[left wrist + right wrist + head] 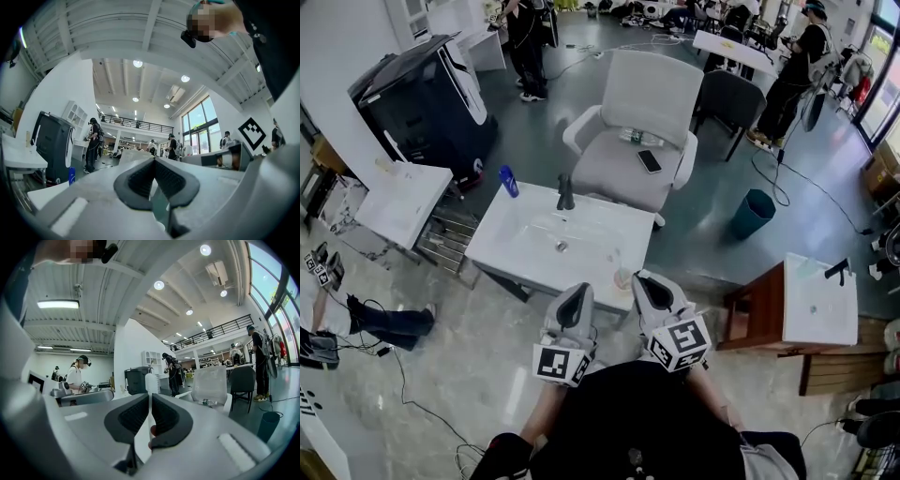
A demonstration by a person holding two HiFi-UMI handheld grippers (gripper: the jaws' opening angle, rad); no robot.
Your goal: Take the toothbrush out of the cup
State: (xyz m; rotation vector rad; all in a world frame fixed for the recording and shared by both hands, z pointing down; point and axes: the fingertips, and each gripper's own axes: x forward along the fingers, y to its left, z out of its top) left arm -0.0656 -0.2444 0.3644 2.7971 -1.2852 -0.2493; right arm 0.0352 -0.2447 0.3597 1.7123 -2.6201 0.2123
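In the right gripper view a white toothbrush [151,380] stands upright between the jaws of my right gripper [150,397], which is shut on its handle, with the bristled head sticking out above the tips. The head view shows a pale translucent cup [622,278] on the front edge of the white sink table [525,248]. My right gripper [642,279] hovers just right of that cup; the toothbrush cannot be made out there. My left gripper [577,292] is held left of the cup. Its jaws [153,161] meet at the tips, and I see nothing between them.
On the sink table are a dark faucet [566,192] and a blue bottle [507,180]. Behind it is a white office chair [642,122] with a phone on the seat. Also here: a wooden table [764,309] at right, a teal bin [753,213], a black machine [427,98], people at the back.
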